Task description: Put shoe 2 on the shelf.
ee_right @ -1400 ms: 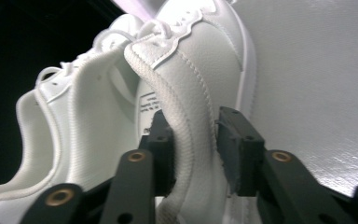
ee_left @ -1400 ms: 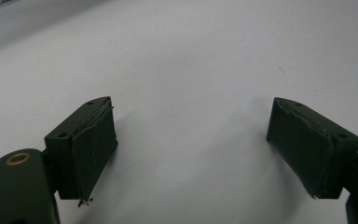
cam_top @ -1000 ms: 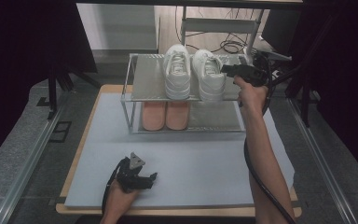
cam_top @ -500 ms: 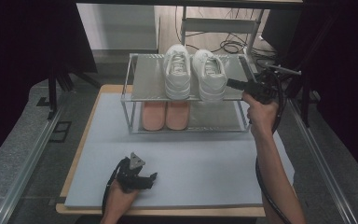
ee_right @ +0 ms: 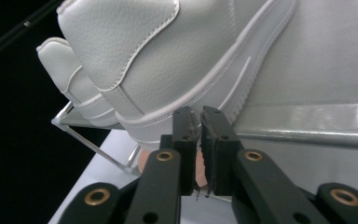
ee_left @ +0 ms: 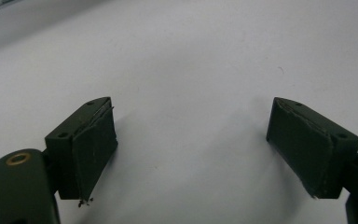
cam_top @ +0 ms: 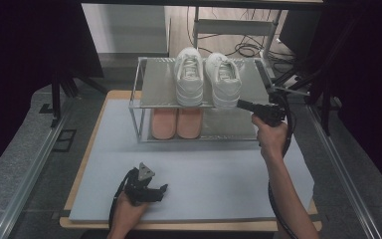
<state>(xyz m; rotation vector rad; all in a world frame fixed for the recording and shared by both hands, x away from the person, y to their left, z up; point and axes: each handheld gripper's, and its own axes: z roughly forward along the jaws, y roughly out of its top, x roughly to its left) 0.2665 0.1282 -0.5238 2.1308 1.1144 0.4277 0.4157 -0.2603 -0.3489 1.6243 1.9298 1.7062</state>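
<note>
A pair of white sneakers (cam_top: 189, 77) (cam_top: 224, 79) stands on the top shelf of a metal rack (cam_top: 154, 84), heels toward me. A peach pair (cam_top: 176, 122) sits on the lower shelf. My right gripper (cam_top: 238, 103) (ee_right: 200, 112) points at the heel of the right sneaker (ee_right: 168, 56), just at the shelf's front edge (ee_right: 317, 121). Its jaws have just been closing and stand shut with nothing between them. My left gripper (cam_top: 164, 188) (ee_left: 191, 135) rests on the grey mat (cam_top: 204, 169), open and empty.
The mat lies on a wooden board (cam_top: 87, 164) with floor on both sides. A metal rail (cam_top: 30, 174) runs along the left. Cables (cam_top: 243, 47) and a frame stand behind the rack.
My right hand has dropped and come nearer, from beside the top shelf's right end to the right sneaker's heel at the front edge. The left hand has stayed put.
</note>
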